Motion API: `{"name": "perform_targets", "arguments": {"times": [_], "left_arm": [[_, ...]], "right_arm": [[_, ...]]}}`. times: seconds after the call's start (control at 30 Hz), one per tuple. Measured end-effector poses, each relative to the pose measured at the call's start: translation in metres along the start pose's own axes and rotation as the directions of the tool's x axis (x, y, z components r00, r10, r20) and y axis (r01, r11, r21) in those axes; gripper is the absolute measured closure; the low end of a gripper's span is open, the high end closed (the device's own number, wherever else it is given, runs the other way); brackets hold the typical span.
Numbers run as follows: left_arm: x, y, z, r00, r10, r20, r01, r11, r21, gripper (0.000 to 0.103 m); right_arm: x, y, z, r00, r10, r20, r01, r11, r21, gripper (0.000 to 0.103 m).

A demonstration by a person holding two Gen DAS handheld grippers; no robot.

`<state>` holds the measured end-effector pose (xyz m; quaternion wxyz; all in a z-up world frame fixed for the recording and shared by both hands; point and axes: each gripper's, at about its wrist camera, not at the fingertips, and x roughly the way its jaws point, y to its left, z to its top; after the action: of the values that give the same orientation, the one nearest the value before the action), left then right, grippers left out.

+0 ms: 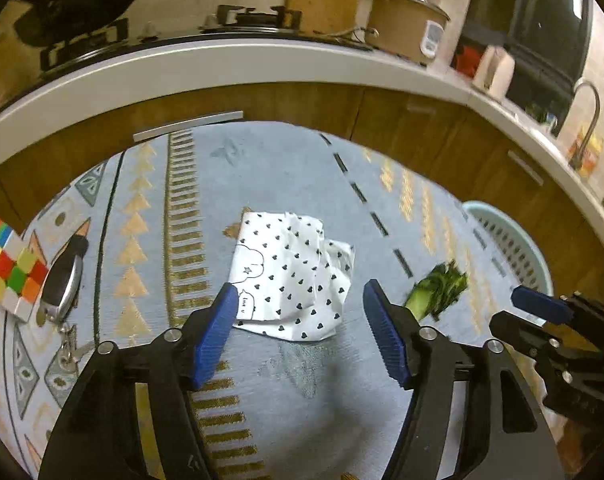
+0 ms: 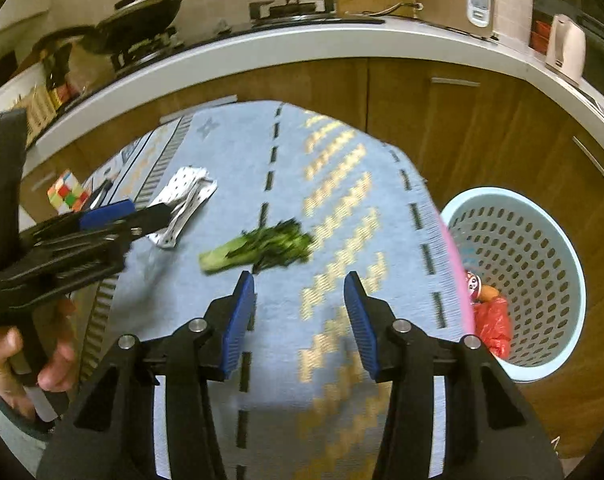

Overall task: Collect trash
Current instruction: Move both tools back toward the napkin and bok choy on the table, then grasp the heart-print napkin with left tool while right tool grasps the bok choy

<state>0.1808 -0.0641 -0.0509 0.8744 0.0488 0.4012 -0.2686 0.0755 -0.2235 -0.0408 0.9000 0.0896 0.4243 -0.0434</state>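
My left gripper [image 1: 300,332] hangs with its jaws spread wide and empty, lined up on the crumpled heart-print paper [image 1: 288,272] lying just ahead on the blue patterned cloth [image 1: 286,168], a spread suited to straddling it. My right gripper [image 2: 300,322], likewise parted and holding nothing, faces the leafy vegetable scrap [image 2: 258,248] a little beyond its tips. The pale blue perforated basket [image 2: 557,248] stands on the floor off the cloth's right edge, already holding red wrapping. The colour cube [image 1: 10,268] and keys [image 1: 64,284] at far left look like keepers, not trash.
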Motion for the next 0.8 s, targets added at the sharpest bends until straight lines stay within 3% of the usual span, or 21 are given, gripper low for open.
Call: {"name": "perform_targets", "arguments": {"times": [0.13,0.4,0.57,0.7,0.77,0.8], "left_arm": [[0.011,-0.012,-0.002,1.0,0.027,-0.004,-0.027,0.996,0.079,0.039],[0.024,-0.011,-0.005,0.998,0.051,-0.036,-0.049,0.997,0.061,0.043],[0.024,-0.009,-0.004,0.996,0.084,-0.021,-0.083,0.995,0.046,0.061],[0.019,0.005,-0.004,1.0,0.022,0.004,-0.022,0.999,-0.023,0.078],[0.018,0.008,-0.005,1.0,0.02,0.007,-0.02,0.999,-0.045,0.092],[0.018,0.009,-0.005,1.0,0.012,0.01,-0.012,0.998,-0.055,0.093]], "right_arm": [[0.003,0.002,-0.004,1.0,0.001,-0.013,-0.001,1.0,0.001,0.06],[0.009,0.001,-0.004,0.998,0.052,-0.027,-0.051,0.998,0.024,0.06],[0.014,0.009,-0.005,0.995,0.086,-0.04,-0.085,0.996,0.025,0.06],[0.02,0.015,-0.004,0.993,0.105,-0.055,-0.104,0.994,0.031,0.06],[0.026,0.017,-0.002,0.99,0.121,-0.068,-0.118,0.992,0.045,0.06],[0.028,0.018,-0.002,0.989,0.127,-0.072,-0.124,0.991,0.052,0.06]]}}
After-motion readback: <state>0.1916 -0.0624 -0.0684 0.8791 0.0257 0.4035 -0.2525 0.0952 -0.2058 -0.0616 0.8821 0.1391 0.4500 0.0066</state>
